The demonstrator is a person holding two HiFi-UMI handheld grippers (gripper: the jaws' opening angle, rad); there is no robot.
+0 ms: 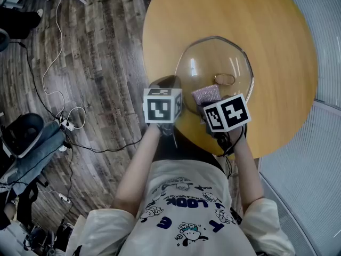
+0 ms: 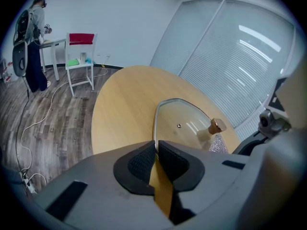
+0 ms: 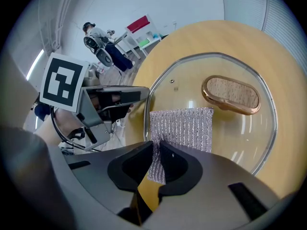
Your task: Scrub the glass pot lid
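At the far left of the head view, cables (image 1: 53,63) trail over a dark wood floor (image 1: 106,36). The left gripper (image 2: 156,152) has its jaws pressed onto the metal rim of the glass pot lid (image 1: 213,63), pinching its near left edge. The lid lies handle up on a round wooden bench (image 1: 277,47), close to the person's side of it. Its oval handle (image 3: 231,95) has a cork-like top in a copper-coloured band. The right gripper (image 3: 157,159) pinches one edge of a silvery mesh scrubbing cloth (image 3: 182,128), and the rest of the cloth spreads over the glass just beside the handle. From the head, the marker cubes (image 1: 162,105) cover both sets of jaws and the lid's near rim. The person's pale shirt (image 1: 186,207) carries cartoon figures and the word LOOK, upside down; its smaller print is too small to read. Far behind, another person (image 2: 31,37) stands at a white table (image 2: 53,44) beside a red-backed chair (image 2: 80,56).
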